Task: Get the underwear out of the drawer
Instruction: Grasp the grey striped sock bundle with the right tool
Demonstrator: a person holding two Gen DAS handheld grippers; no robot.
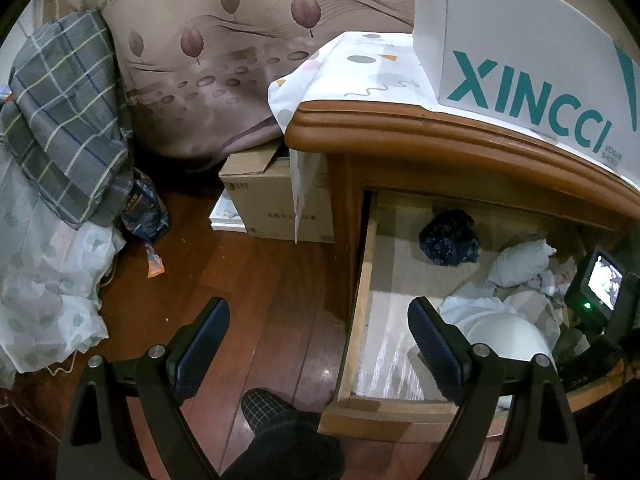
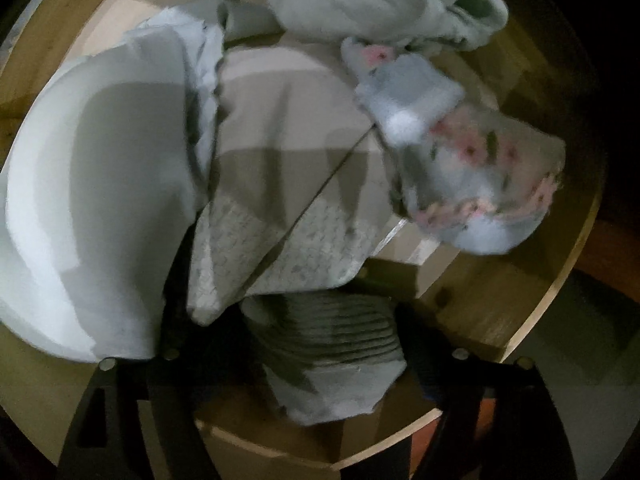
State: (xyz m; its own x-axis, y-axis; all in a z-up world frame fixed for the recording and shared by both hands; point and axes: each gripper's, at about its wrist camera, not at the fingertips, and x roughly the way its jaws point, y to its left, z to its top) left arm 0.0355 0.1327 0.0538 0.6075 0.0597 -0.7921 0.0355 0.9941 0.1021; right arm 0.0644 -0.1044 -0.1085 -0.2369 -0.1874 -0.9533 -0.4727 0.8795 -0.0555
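The drawer point(image 1: 362, 280) stands pulled out from the wooden nightstand point(image 1: 440, 136), its left wall and front rail bare. The left half of its lined floor lies free, while the clothes crowd the right half. Left of the drawer runs open wood floor point(image 1: 248, 280), hemmed by a cardboard box point(image 1: 276, 204) at the back and a heap of bedding point(image 1: 64, 128) on the far left.

The left tongs point(image 1: 318, 344) hang wide open with nothing between the fingers, one finger over the floor and the other over the drawer's left part. Only this view shows a dark navy bundle point(image 1: 449, 238) toward the drawer's back, a white shoe box point(image 1: 520, 60) on the nightstand's top, a slippered foot point(image 1: 266, 408) at the bottom edge, and the right tongs' small screen point(image 1: 602, 284) at the frame's right edge.

The right wrist view looks steeply down into the drawer, close and blurred. The right tongs point(image 2: 292, 344) stand well apart, straddling a grey ribbed piece of underwear point(image 2: 328, 340); whether the pads touch it cannot be told, as both fingers are dark and partly hidden by cloth. A white padded cup point(image 2: 80, 200) covers the left finger's tip. A floral piece point(image 2: 480, 172) lies to the right, a pale green piece point(image 2: 380, 0) at the back, a beige patterned one point(image 2: 288, 184) in the middle.
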